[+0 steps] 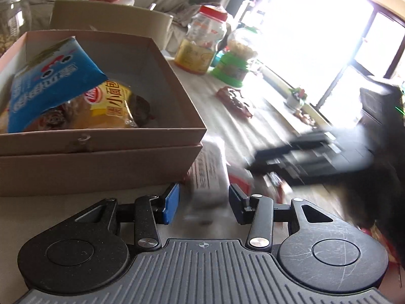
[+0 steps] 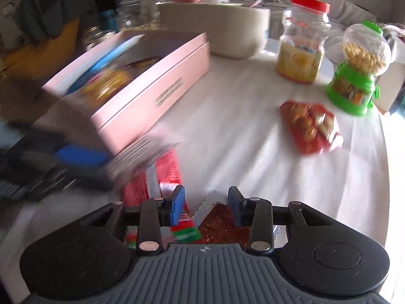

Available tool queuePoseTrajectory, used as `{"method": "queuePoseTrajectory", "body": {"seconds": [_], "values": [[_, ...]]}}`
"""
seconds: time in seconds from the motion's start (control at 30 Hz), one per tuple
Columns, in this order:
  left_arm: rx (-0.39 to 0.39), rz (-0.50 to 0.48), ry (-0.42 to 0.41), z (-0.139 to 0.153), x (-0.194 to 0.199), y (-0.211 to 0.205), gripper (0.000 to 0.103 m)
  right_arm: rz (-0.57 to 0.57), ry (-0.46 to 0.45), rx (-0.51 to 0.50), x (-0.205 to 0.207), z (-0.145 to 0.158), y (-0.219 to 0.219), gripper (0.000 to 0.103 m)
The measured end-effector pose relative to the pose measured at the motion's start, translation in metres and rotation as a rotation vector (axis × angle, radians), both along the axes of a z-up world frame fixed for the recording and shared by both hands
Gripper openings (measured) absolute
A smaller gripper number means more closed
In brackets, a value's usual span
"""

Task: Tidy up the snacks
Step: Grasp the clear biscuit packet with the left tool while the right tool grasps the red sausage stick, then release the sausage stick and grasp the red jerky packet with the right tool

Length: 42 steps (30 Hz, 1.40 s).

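While the pink box [image 2: 141, 93] crowds left, the table [image 2: 240, 136] lies open.

Matt pink cardboard box [image 2: 141, 93] left of and beyond the fingers, holding glossy plastic snack packets [image 1: 63, 86]; ribbed whitish cloth on the table [image 2: 240, 152] ahead. Between the right gripper [image 2: 206, 206] pads: crinkly glossy foil-like wrapper [image 2: 217, 225], zigzag edge. Far ahead: clear plastic jar [image 2: 301, 43] with glossy red lid, shiny green plastic candy dispenser [image 2: 354, 86]; grippers themselves matt black ribbed plastic, blue rubbery pads [image 1: 172, 202], bright metal rivets.
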State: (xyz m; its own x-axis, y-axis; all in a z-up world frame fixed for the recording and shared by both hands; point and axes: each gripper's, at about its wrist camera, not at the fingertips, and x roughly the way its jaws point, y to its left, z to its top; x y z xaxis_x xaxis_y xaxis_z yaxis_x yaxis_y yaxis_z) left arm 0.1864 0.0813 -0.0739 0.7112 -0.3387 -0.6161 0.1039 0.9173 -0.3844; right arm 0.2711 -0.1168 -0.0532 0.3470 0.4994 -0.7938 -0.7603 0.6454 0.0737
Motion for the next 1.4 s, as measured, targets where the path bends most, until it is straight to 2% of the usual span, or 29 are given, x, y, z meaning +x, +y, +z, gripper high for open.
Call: {"method": "queuePoseTrajectory", "body": {"seconds": [0.1,0.17,0.23,0.33,0.43,0.5,0.53,0.67,0.8,0.9,0.97,1.03,1.1,1.23,1.4], "values": [[-0.011,0.029,0.007,-0.001,0.005,-0.008,0.049,0.031,0.014,0.023,-0.022,-0.001,-0.008,0.039],[0.01,0.052,0.007,-0.002,0.004,-0.015,0.049,0.036,-0.01,0.031,-0.032,-0.001,-0.009,0.039],[0.052,0.044,0.008,0.0,0.0,-0.02,0.046,0.028,-0.04,0.037,-0.041,-0.002,-0.01,0.039],[0.041,0.017,0.027,0.002,-0.008,-0.018,0.044,0.007,-0.037,0.058,-0.047,-0.003,-0.015,0.041],[0.054,-0.001,0.042,0.005,-0.028,-0.016,0.042,-0.036,-0.058,0.062,-0.053,-0.004,-0.017,0.052],[0.066,0.007,0.049,0.007,-0.045,-0.013,0.042,-0.082,-0.078,0.049,-0.054,-0.007,-0.018,0.07],[0.065,0.016,0.053,0.006,-0.055,-0.009,0.042,-0.106,-0.085,0.046,-0.055,-0.007,-0.019,0.071],[0.06,0.072,0.064,0.008,-0.091,0.003,0.042,-0.179,-0.102,0.062,-0.058,-0.006,-0.019,0.071],[0.053,0.108,0.05,0.006,-0.112,0.007,0.042,-0.205,-0.088,0.137,-0.071,0.0,-0.009,0.072],[0.066,0.125,0.03,0.005,-0.108,0.001,0.044,-0.19,-0.081,0.153,-0.081,0.0,0.01,0.072],[0.111,0.113,0.014,0.005,-0.11,-0.006,0.044,-0.183,-0.071,0.153,-0.083,-0.004,0.022,0.072],[0.143,0.095,0.006,0.005,-0.112,-0.011,0.042,-0.179,-0.041,0.135,-0.084,-0.009,0.029,0.066],[0.13,0.084,0.007,0.005,-0.114,-0.01,0.042,-0.17,-0.072,0.101,-0.092,-0.01,0.031,0.056],[0.103,0.088,0.005,0.004,-0.112,-0.006,0.042,-0.144,-0.073,0.071,-0.116,-0.007,0.017,0.054],[0.145,0.071,-0.014,0.003,-0.1,-0.015,0.042,-0.142,-0.081,0.053,-0.149,-0.005,-0.012,0.057]]}}
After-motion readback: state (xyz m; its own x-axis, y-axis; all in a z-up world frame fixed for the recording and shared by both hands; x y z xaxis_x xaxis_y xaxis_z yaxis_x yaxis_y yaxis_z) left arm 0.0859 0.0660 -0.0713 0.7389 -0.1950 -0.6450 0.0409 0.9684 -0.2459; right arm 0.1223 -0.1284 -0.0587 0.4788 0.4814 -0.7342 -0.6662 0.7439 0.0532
